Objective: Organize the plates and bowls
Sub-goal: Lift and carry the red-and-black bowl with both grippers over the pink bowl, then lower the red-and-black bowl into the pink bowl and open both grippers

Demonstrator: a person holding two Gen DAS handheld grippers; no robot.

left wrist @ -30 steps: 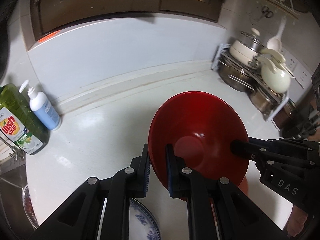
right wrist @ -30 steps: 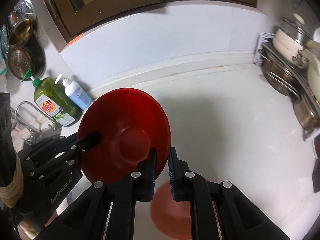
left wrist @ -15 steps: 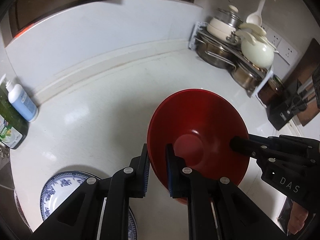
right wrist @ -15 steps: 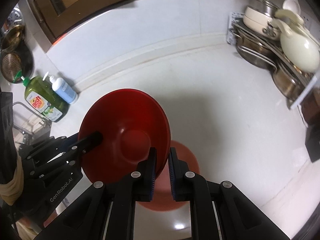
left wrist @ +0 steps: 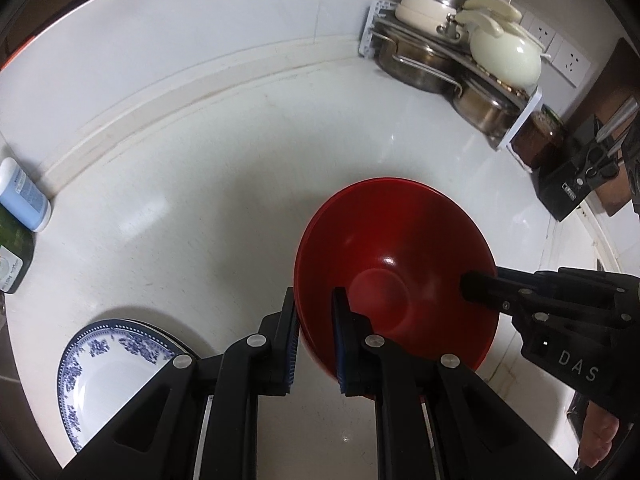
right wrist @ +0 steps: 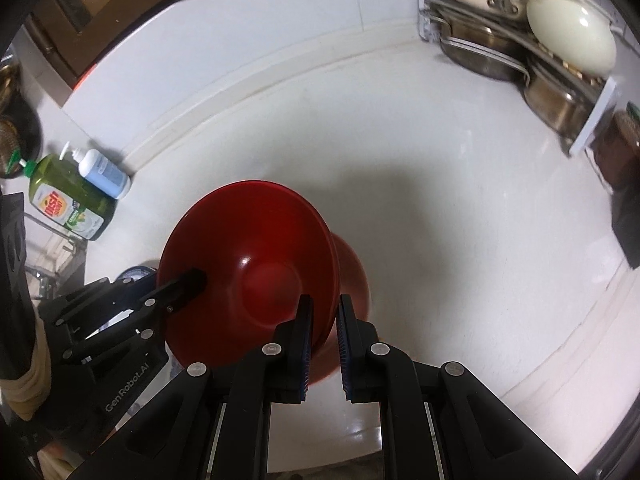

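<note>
The red bowl (left wrist: 396,276) hangs above the white desk (left wrist: 200,184), empty, gripped on opposite rims: the left tool (left wrist: 314,340) and right tool (right wrist: 323,340) are both clamped tight on it. The blue-patterned plate (left wrist: 104,376), near left, is partly hidden behind the left tool. A rack of pots (left wrist: 452,64) stands far right.

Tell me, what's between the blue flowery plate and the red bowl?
Only bare white counter, in the left wrist view, between the blue plate and the red bowl.
</note>
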